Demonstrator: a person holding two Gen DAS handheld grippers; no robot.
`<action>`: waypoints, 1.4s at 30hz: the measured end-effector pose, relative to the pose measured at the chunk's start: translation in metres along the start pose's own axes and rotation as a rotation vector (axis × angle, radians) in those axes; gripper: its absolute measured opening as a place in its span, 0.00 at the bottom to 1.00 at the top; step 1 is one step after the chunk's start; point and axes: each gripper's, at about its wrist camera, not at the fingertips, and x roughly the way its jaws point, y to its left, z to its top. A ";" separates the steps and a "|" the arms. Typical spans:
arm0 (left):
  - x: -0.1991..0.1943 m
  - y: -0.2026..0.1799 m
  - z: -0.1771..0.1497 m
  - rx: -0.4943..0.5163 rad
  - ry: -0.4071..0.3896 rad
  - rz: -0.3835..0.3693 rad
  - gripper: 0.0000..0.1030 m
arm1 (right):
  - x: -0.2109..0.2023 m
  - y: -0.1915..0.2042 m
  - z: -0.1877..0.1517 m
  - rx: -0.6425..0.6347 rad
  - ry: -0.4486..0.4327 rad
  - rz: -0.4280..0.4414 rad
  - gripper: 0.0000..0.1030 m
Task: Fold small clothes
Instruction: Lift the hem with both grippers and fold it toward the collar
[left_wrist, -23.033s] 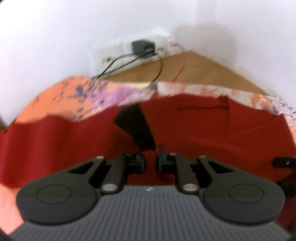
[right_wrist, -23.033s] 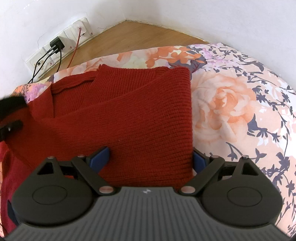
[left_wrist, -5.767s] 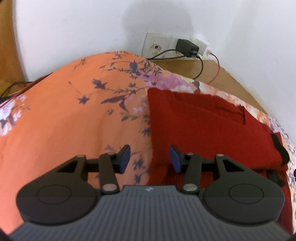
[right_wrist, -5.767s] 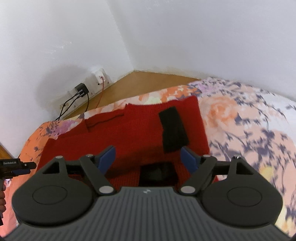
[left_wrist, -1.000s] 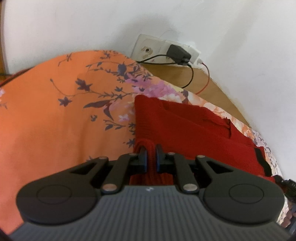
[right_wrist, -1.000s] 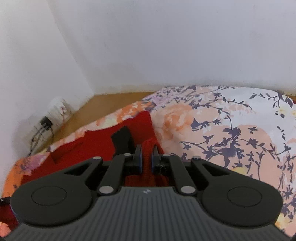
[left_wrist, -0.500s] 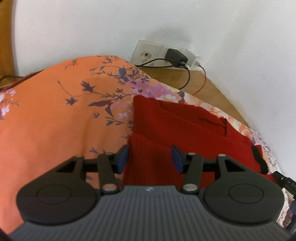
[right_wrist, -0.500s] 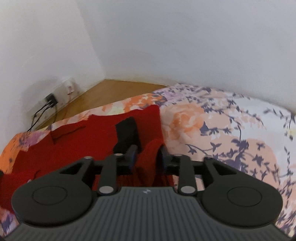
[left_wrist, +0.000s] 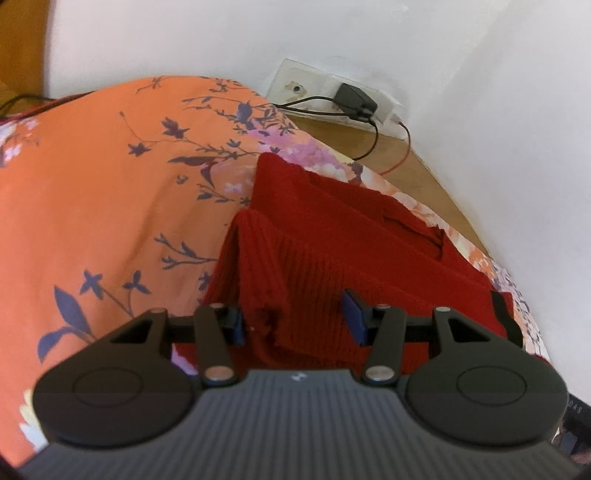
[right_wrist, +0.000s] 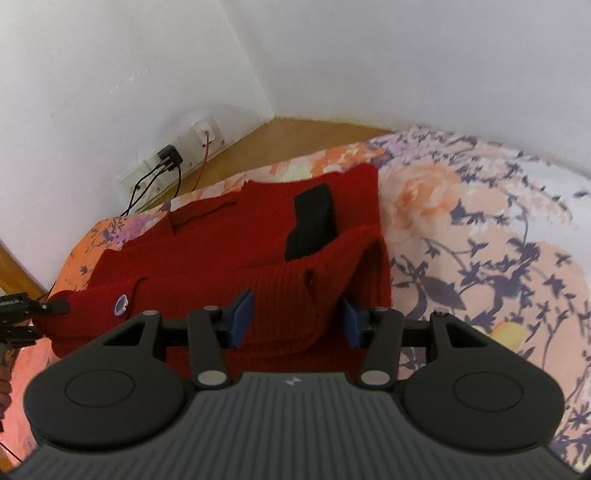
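Observation:
A red knitted sweater (left_wrist: 332, 236) lies on a floral bedsheet (left_wrist: 110, 206), its near hem folded up over the body. My left gripper (left_wrist: 295, 321) is open above the sweater's left folded corner, holding nothing. In the right wrist view the sweater (right_wrist: 236, 258) shows a black patch (right_wrist: 314, 225) and a small round badge (right_wrist: 120, 304). My right gripper (right_wrist: 297, 321) is open above the right folded corner, which stands up in a loose hump. The left gripper's tip (right_wrist: 22, 306) shows at the left edge.
A white wall socket strip with a black plug and cables (left_wrist: 354, 99) sits on the wall behind the bed; it also shows in the right wrist view (right_wrist: 170, 158). Wooden floor (right_wrist: 303, 136) lies between bed and walls. The bedsheet (right_wrist: 480, 229) extends to the right.
Both grippers were shut on the sweater's hem corners one second ago. They have opened, let the fabric go, and drawn back a little; the hem now rests folded over the body.

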 end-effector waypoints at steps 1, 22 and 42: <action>0.000 -0.001 -0.001 -0.003 -0.006 0.004 0.50 | 0.003 -0.002 -0.001 0.007 0.006 0.009 0.56; 0.021 0.004 0.001 0.022 0.067 -0.023 0.22 | 0.024 -0.025 -0.006 0.244 -0.007 0.049 0.28; -0.030 -0.014 0.047 0.010 -0.129 -0.123 0.08 | -0.014 -0.006 0.033 0.319 -0.190 0.166 0.06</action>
